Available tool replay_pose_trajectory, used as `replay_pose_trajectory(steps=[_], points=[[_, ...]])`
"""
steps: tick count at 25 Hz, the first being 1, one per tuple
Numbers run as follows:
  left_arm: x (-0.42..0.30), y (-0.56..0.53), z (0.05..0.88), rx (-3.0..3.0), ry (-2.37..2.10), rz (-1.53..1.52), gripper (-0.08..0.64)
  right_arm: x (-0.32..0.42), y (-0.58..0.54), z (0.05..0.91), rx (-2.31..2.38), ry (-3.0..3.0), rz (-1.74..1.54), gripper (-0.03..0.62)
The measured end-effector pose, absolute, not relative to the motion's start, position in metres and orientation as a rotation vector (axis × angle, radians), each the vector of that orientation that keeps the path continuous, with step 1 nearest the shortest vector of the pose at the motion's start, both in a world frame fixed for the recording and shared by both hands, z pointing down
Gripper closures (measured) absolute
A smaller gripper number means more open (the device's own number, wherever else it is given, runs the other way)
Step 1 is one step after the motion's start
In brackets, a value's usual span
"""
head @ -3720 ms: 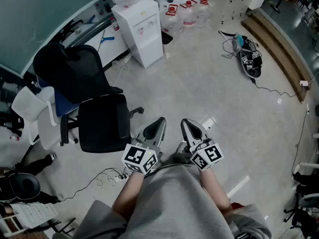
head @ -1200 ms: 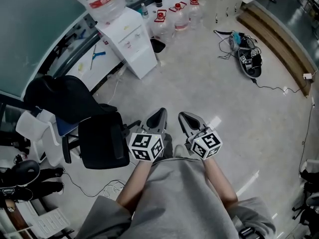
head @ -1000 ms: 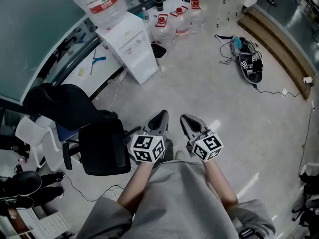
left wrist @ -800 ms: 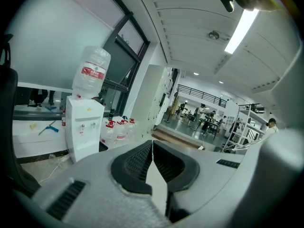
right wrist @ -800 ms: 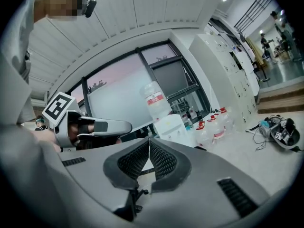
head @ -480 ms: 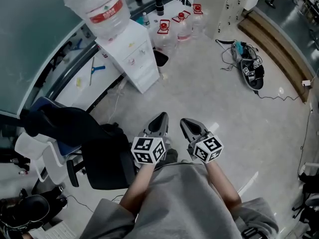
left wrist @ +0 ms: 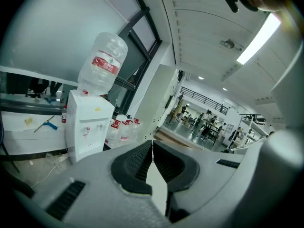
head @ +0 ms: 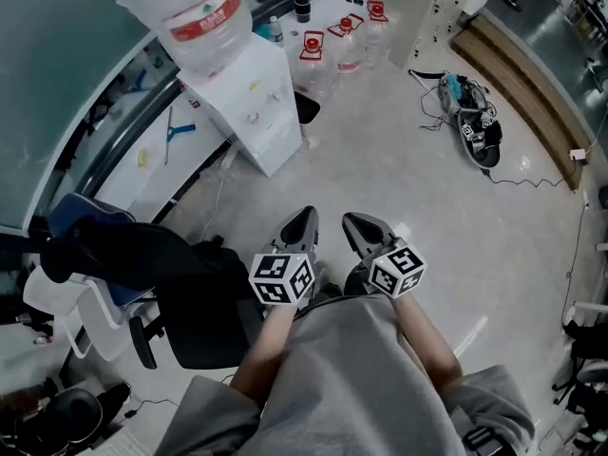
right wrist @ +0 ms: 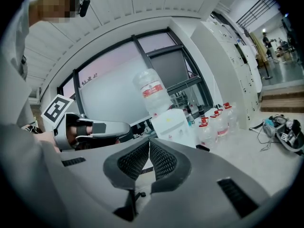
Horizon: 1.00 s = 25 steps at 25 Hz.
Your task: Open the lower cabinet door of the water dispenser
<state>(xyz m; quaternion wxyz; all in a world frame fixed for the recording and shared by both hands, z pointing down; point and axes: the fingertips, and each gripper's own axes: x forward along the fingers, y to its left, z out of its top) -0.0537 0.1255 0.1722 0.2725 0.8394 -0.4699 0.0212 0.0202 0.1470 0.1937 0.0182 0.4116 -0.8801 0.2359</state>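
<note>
The white water dispenser [head: 258, 107] stands at the upper left of the head view with a big clear bottle [head: 193, 12] on top. Its lower cabinet door [head: 282, 147] looks closed. Both grippers are held side by side above the floor, well short of the dispenser. My left gripper [head: 306, 218] is shut and empty, and so is my right gripper [head: 351, 222]. In the left gripper view the dispenser [left wrist: 88, 127] is ahead to the left of the touching jaws [left wrist: 152, 144]. In the right gripper view the dispenser [right wrist: 173, 125] stands just beyond the closed jaws [right wrist: 149, 142].
A black office chair [head: 190, 293] stands close on the left. Several spare water bottles [head: 332, 46] sit right of the dispenser. Cables and gear [head: 470, 112] lie on the floor at right, near a wooden step [head: 518, 65]. A white desk [head: 157, 155] runs behind the dispenser.
Both grippers have moved forward across the floor together, still shut. The dispenser now looks nearer and larger, and the chair has slid down and left in the head view.
</note>
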Motion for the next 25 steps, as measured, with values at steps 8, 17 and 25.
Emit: replay_pose_trajectory(steps=[8, 17, 25], points=[[-0.058, 0.100, 0.184, 2.252, -1.251, 0.075, 0.552, 0.015, 0.111, 0.201, 1.269, -2.726, 0.757, 0.580], [-0.058, 0.038, 0.210, 2.205, -1.297, 0.130, 0.552, 0.013, 0.037, 0.220, 1.200, -2.739, 0.793, 0.580], [-0.048, -0.043, 0.236, 2.160, -1.304, 0.186, 0.552, 0.016, -0.052, 0.240, 1.150, -2.730, 0.829, 0.580]])
